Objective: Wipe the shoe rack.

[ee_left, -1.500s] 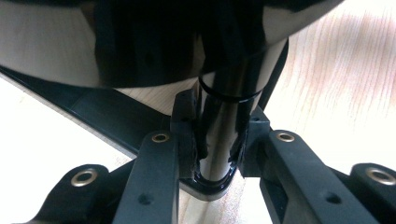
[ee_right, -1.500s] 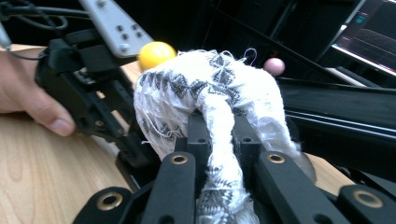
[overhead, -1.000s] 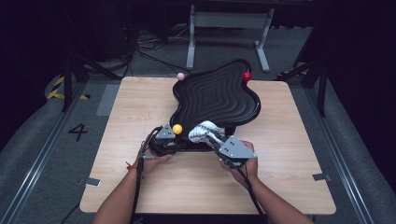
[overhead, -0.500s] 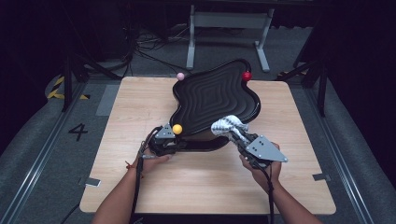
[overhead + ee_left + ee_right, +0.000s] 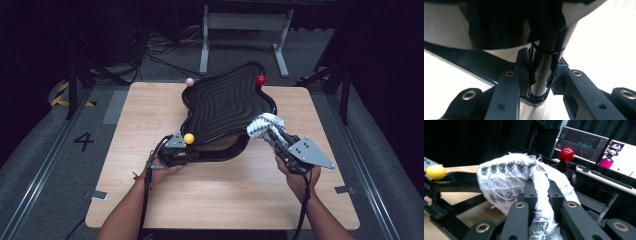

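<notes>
While the wavy black tray (image 5: 225, 102) stood tilted on its frame: everything below held at one moment.

High view, worktop: the wooden worktop (image 5: 150, 200) carried the tray toward its far half, with a person's forearms entering from the near edge.
High view, tray knobs: a yellow ball (image 5: 188, 138) sat at the near left corner, a pink ball (image 5: 189, 81) at the far left, a red ball (image 5: 261, 79) at the far right.
High view, left tool: the left tool (image 5: 181, 150) sat just below the yellow ball, at the tray's black base.
High view, right tool: the right tool (image 5: 270, 134) was at the tray's near right edge, with a white patterned cloth (image 5: 264, 125) bunched at its tip against the rim.

Left gripper view, grip: the left tool (image 5: 540, 82) was clamped on a glossy black post (image 5: 546, 65) of the tray's stand, pads pressing both sides.
Left gripper view, surroundings: the tray's dark underside (image 5: 506, 22) hung above, pale wood beneath.

Right gripper view, grip: the right tool (image 5: 540, 192) was closed on the cloth (image 5: 509, 177), which draped over the jaws.
Right gripper view, beyond: the yellow ball (image 5: 435, 171) lay left, the red ball (image 5: 566, 155) ahead, lit monitors (image 5: 604, 147) behind.
</notes>
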